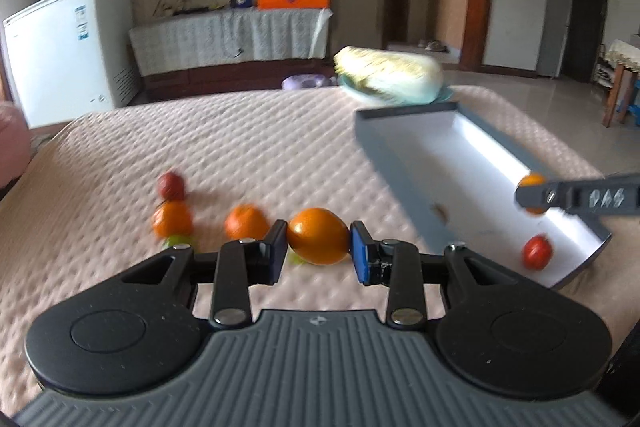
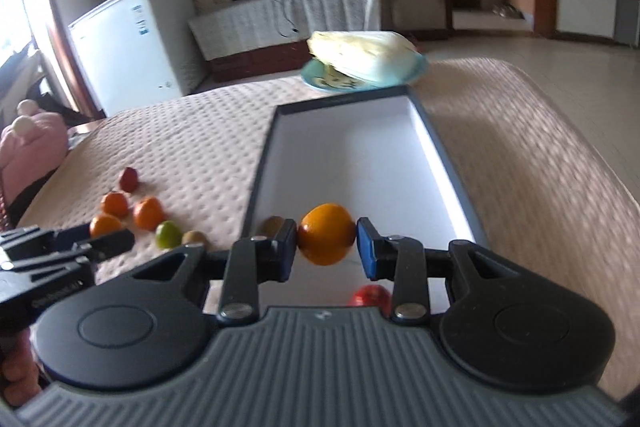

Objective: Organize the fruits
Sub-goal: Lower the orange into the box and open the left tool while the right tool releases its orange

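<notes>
Through your left wrist camera, your left claw (image 1: 319, 247) is clenched on a smooth orange citrus fruit (image 1: 318, 235), both pads pressing its sides, above the pink quilted bed cover (image 1: 240, 147). Beyond it on the cover lie two more small oranges (image 1: 246, 221), a dark red round fruit (image 1: 172, 185) behind the far-left orange, and a bit of green fruit (image 1: 178, 239) peeking out just past your claw's left arm. To the right sits the long grey tray with a white floor (image 1: 460, 147); a small red fruit (image 1: 537, 251) rests in its near corner and a brownish fruit (image 1: 440, 213) lies by its left wall. Your right claw (image 1: 532, 195) reaches in over the tray from the right edge, gripping a second orange fruit (image 1: 531, 183). Past the tray's far end, a pale napa cabbage (image 1: 390, 75) lies on a light blue plate (image 1: 444, 95).

Through your right wrist camera, your right claw (image 2: 327, 245) holds its round orange fruit (image 2: 326, 234) between both pads, over the near part of the grey tray (image 2: 452, 187). A brown kiwi-like fruit (image 2: 272, 225) sits in the tray against its left wall, and a red fruit (image 2: 370, 295) shows just under the claw body. On the bed cover (image 2: 200, 155) to the left lie oranges (image 2: 149, 213), a green fruit (image 2: 167, 234), a brownish fruit (image 2: 194, 238) and a dark red fruit (image 2: 129, 179). Your left claw (image 2: 108, 239) enters from the left edge with an orange (image 2: 105, 225) at its fingers. The cabbage (image 2: 364, 57) on its blue plate (image 2: 316, 77) stands just beyond the tray's far end.
</notes>
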Demonstrator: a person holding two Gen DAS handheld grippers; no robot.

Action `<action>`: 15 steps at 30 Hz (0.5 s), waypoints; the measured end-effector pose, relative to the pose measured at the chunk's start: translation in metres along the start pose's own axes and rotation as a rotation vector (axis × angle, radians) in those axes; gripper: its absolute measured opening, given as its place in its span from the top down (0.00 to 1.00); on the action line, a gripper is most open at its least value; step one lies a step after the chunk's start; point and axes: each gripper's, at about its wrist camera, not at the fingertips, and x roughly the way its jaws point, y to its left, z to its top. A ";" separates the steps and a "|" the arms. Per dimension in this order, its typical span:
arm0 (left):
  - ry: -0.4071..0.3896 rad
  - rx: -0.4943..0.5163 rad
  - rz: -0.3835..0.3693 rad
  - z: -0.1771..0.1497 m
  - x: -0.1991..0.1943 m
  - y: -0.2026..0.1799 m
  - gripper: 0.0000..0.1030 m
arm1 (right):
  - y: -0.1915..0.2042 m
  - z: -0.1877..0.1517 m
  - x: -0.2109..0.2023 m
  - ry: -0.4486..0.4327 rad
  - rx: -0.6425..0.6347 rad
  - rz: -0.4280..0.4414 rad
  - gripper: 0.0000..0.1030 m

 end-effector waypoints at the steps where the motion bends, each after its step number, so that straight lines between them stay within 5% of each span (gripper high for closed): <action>1: -0.003 0.005 -0.009 0.005 0.003 -0.005 0.62 | -0.002 -0.001 0.001 0.008 0.005 -0.011 0.66; 8: -0.015 0.031 -0.096 0.047 0.041 -0.056 0.62 | -0.007 -0.005 0.012 0.071 0.030 -0.015 0.66; 15: 0.038 0.073 -0.137 0.055 0.092 -0.105 0.62 | -0.008 -0.006 0.018 0.101 0.018 -0.011 0.66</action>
